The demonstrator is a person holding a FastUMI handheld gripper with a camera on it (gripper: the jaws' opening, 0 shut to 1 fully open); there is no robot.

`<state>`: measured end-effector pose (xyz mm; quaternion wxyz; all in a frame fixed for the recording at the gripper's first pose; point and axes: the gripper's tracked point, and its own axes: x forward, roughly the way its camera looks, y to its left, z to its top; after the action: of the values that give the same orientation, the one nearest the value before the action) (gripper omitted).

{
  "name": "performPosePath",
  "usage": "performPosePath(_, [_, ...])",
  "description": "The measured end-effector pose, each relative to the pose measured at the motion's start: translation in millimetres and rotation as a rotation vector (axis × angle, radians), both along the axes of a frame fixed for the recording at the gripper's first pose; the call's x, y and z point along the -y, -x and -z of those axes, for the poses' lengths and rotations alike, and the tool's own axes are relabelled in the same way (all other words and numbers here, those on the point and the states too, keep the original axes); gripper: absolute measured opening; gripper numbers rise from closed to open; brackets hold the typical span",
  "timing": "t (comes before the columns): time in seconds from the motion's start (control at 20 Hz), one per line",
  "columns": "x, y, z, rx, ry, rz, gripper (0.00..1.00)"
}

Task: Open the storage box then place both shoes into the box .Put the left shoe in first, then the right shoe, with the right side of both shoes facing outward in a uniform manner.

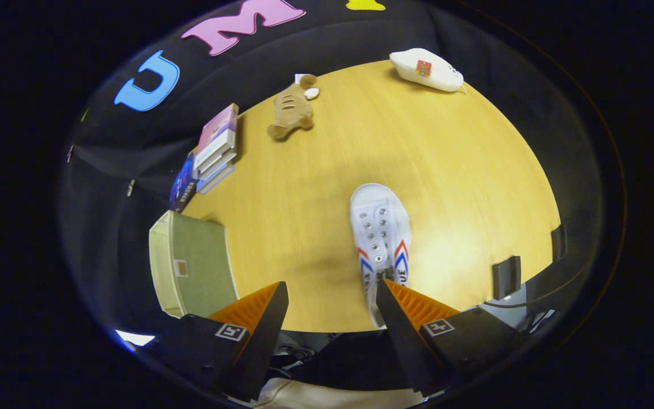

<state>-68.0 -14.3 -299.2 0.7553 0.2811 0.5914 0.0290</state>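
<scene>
A white sneaker with red and blue stripes lies on the wooden table, toe pointing away, its heel end tucked under my right fingertip. My gripper hovers above the table's near edge, open, with bare table between the fingers. To the left of the left finger stands a pale green fabric storage box, its lid closed. Far across the table lies a second white shoe on its side, near the back edge.
A stack of books sits at the table's left edge beyond the box. A brown plush toy lies at the back. Two dark clamps grip the right edge. A person's clothing shows beneath the fingers.
</scene>
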Motion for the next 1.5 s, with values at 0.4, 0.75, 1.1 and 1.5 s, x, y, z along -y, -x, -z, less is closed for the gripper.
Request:
performPosePath(0.4, [55, 4, 93, -0.099, 0.137, -0.010, 0.88])
performPosePath(0.75, [33, -7, 122, -0.129, 0.113, -0.124, 0.87])
performPosePath(1.1, [36, -11, 127, -0.094, 0.089, -0.230, 0.26])
performPosePath(1.5, [19, -17, 74, -0.056, -0.104, -0.090, 0.14])
